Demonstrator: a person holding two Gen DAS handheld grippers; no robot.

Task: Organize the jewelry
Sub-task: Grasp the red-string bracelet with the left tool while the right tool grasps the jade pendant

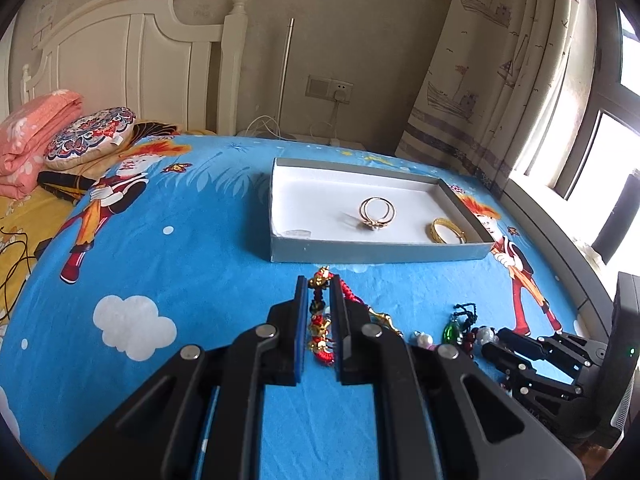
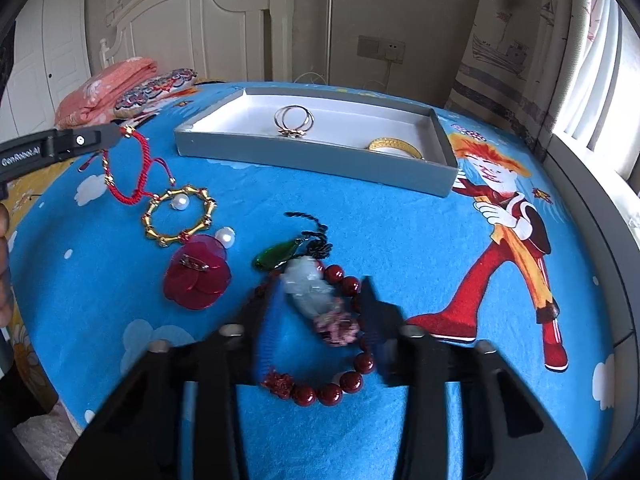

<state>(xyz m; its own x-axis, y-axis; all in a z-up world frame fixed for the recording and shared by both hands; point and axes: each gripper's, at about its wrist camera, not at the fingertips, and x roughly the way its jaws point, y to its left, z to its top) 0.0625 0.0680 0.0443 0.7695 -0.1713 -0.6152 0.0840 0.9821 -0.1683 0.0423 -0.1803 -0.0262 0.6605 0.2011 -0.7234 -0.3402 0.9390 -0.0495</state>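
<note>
**Inspector A:** Jewelry status first. The left hand-held gripper has its fingers clamped on the red cord bracelet, which carries gold beads. In the right wrist view the bracelet hangs from the fingertips at 10 o'clock, its loop draping down toward the bed.

**Inspector B:** And the right hand-held gripper?

**Inspector A:** Fingers apart and blurred, straddling a pale jade pendant and a dark red bead bracelet. No contact with either can be confirmed.

**Inspector B:** Receiving container?

**Inspector A:** A grey tray with a white floor lies on the blue cartoon bedsheet at 12 o'clock of the left wrist view. Inside it: a double gold ring near the middle and a gold bangle toward the 3 o'clock end.

**Inspector B:** Items still loose on the sheet?

**Inspector A:** In the right wrist view, a gold bamboo-link bracelet at 10 o'clock, with one pearl inside its ring and a second pearl just beside a red flower brooch. A green pendant on black cord lies just beyond the jade piece.
</note>
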